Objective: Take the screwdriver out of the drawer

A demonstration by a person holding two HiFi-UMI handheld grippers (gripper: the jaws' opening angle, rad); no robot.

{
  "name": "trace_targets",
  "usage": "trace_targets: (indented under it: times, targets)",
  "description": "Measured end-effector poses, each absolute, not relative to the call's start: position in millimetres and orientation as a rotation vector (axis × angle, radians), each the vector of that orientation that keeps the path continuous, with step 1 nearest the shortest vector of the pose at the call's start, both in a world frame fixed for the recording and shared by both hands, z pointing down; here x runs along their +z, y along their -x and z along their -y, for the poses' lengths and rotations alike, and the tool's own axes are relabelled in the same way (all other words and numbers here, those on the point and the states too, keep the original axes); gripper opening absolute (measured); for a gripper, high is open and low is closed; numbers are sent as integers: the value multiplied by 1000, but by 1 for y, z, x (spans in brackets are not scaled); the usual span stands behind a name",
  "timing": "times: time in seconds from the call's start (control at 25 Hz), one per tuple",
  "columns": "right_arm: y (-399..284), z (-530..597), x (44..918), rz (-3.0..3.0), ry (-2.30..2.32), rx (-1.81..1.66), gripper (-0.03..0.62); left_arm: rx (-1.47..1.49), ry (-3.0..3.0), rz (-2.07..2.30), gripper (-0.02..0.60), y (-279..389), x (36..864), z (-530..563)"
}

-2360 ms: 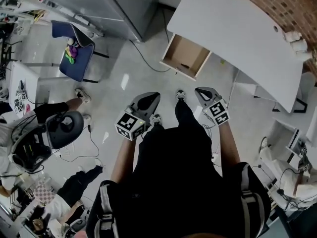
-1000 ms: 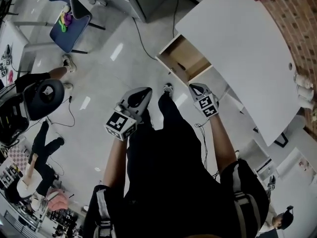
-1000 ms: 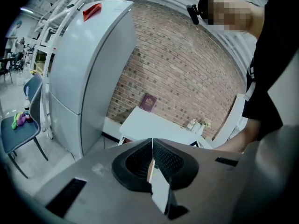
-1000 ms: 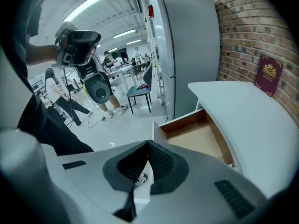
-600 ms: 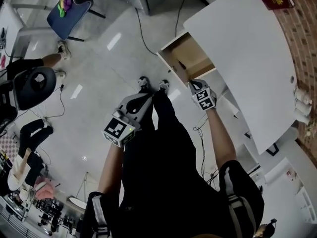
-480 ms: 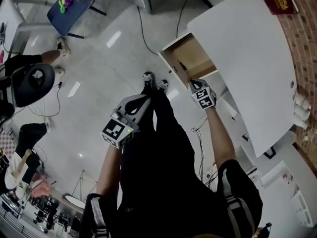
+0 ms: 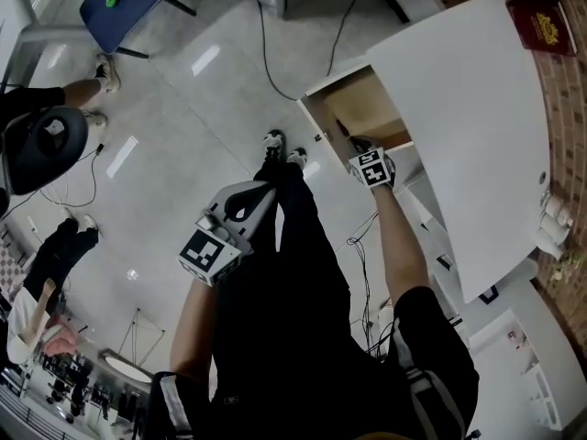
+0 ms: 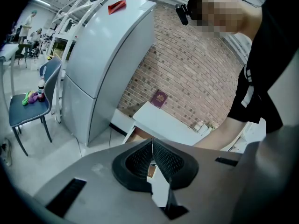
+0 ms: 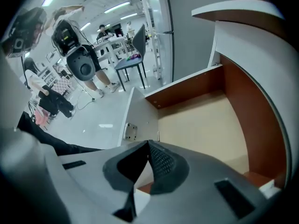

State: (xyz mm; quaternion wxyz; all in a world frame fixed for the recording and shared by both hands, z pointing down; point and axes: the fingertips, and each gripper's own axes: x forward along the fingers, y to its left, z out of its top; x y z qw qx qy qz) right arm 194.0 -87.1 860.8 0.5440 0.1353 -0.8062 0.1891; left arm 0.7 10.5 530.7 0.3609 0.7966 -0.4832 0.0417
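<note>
The wooden drawer (image 7: 371,108) stands pulled out from under the white desk (image 7: 468,126). A thin dark streak (image 7: 342,133) lies near its front wall, too small to tell as the screwdriver. My right gripper (image 7: 357,147) is shut and empty, pointing steeply down over the drawer's front right corner. In the right gripper view the shut right gripper (image 9: 149,143) looks onto the bare beige drawer floor (image 9: 205,129); its body hides the near part. My left gripper (image 7: 264,189) hangs shut and empty beside the person's leg; the left gripper (image 8: 152,141) faces the desk.
A red book (image 7: 543,24) lies at the desk's far end. A grey fridge (image 8: 103,64) stands left of the desk, with a cable (image 7: 264,53) on the floor. A blue chair (image 7: 119,7) and other people (image 7: 41,145) are at the left.
My right gripper has come down from beside the leg to the drawer's front corner. The left gripper has sunk a little. The desk and drawer have shifted nearer in view.
</note>
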Motion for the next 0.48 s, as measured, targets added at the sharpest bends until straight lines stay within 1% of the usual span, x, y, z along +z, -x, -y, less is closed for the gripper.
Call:
trace_targets:
  times: [0.4, 0.48]
  targets:
    - [-192, 90, 906, 1836, -198, 389, 57, 71, -2005, 1224, 17, -1, 559, -14]
    - [-194, 90, 916, 1811, -142, 379, 83, 70, -2012, 1223, 17, -1, 565, -14]
